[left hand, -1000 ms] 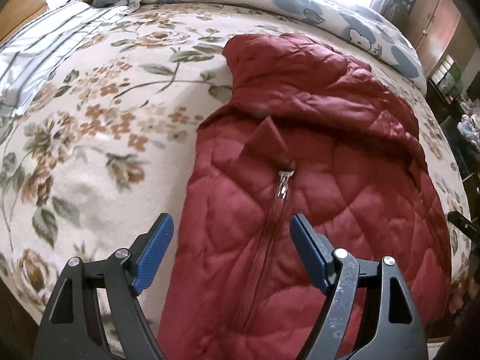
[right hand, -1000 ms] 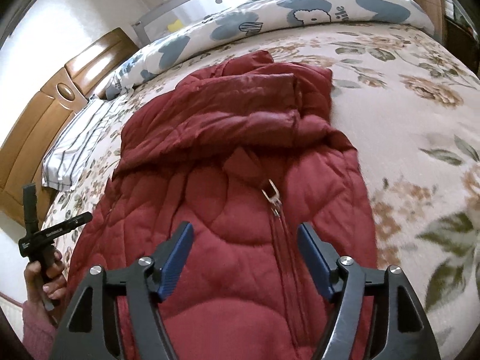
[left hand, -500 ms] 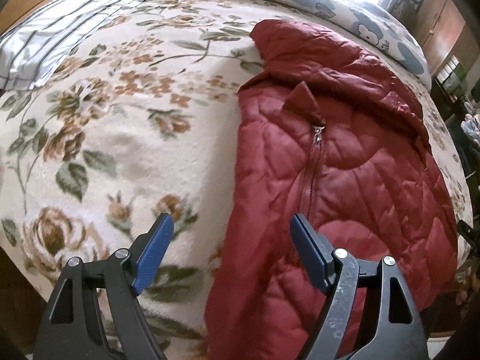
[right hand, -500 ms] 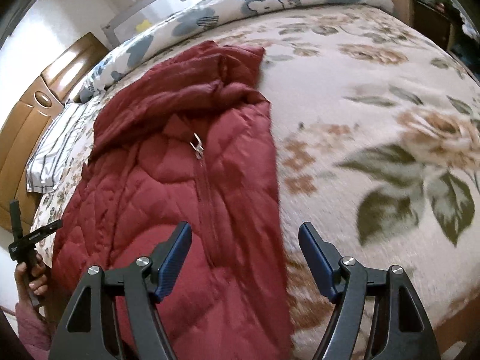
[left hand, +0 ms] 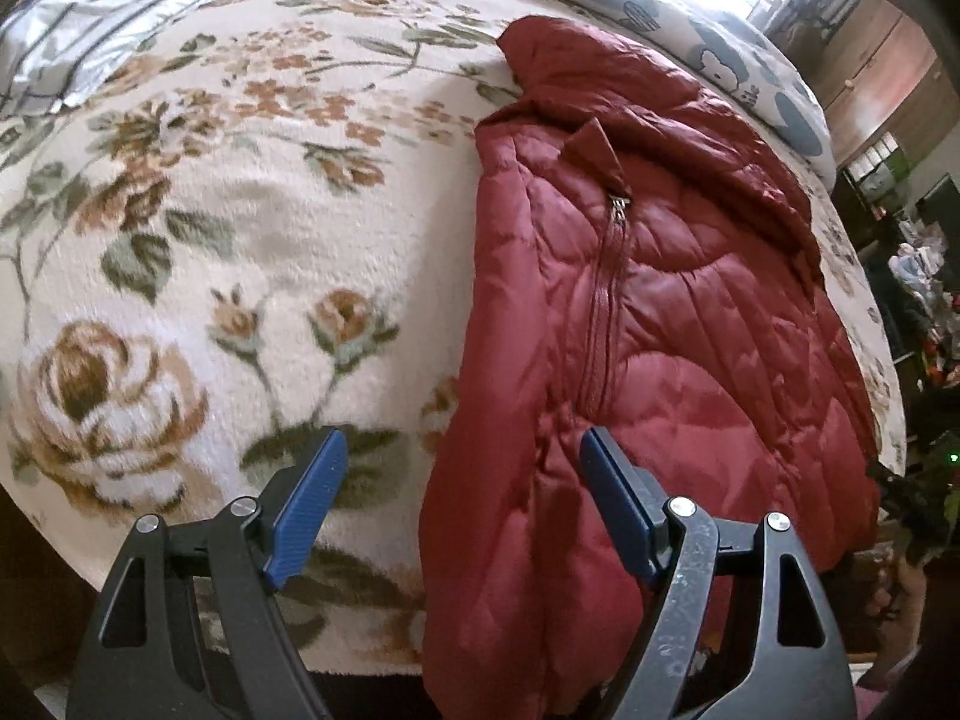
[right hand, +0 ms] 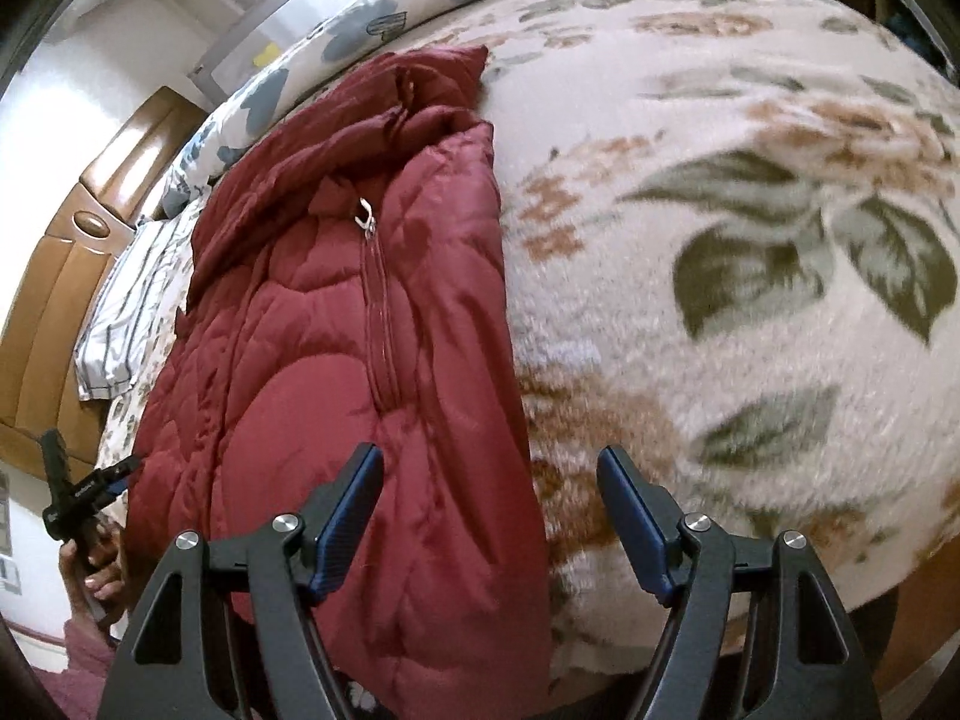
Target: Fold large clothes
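Just swung both hands apart: left tongs (left hand: 462, 504) now straddle jacket (left hand: 648, 324) edge at 6 o'clock, right tongs (right hand: 489, 519) likewise. Both spread, nothing pinched. Jacket flat on bed (left hand: 240, 228). Guessing side grab next.

Jacket (left hand: 660, 330) hem past bed edge

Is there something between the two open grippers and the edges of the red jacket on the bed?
Nothing visible. The left gripper hangs open over the red quilted jacket edge on the floral blanket; the right gripper likewise over the opposite edge.
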`<state>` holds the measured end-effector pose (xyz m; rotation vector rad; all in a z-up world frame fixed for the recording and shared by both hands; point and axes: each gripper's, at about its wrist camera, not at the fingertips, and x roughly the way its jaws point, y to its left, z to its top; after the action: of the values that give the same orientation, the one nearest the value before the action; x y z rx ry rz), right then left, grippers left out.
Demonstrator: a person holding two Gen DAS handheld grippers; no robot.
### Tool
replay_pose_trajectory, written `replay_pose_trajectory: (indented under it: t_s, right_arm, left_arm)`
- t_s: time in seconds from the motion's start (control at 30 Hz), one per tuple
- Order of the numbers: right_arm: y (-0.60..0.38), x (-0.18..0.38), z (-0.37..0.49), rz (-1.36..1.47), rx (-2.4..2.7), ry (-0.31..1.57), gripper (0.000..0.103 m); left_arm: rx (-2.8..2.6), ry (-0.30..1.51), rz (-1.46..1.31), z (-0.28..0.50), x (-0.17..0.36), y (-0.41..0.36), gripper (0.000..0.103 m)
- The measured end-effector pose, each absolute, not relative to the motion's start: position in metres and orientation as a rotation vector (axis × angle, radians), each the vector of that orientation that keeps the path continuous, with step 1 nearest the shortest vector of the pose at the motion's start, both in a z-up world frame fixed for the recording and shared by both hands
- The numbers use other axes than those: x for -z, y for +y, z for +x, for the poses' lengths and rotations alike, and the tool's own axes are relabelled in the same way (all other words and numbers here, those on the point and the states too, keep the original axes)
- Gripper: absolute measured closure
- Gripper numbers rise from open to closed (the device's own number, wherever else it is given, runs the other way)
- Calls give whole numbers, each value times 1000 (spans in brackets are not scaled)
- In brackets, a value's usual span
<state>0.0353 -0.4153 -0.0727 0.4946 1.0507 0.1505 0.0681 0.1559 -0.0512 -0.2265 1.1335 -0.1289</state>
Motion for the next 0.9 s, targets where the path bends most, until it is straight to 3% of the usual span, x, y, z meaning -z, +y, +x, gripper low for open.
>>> replay_pose_trajectory:
  t_s: [0.37, 0.5, 0.77, 0.83, 0.9]
  right_arm:
    - [-403, 85, 19, 528, -260, 1071, 27]
    - [-399, 85, 13, 536, -297, 1068, 36]
    - [-399, 94, 7, 554, -340, 1069, 41]
    - [-398, 93, 6, 550, -343, 1067, 48]
    - [-395, 90, 6, 531, -350, 1061, 57]
  left_arm:
    - [235, 1188, -248, 45, 69, 139, 22]
    - [273, 1198, -233, 38, 70, 132, 22]
    - [323, 1202, -203, 34, 73, 122, 24]
    - [344, 1197, -196, 33, 73, 118, 38]
    - [368, 1191, -200, 32, 71, 117, 64]
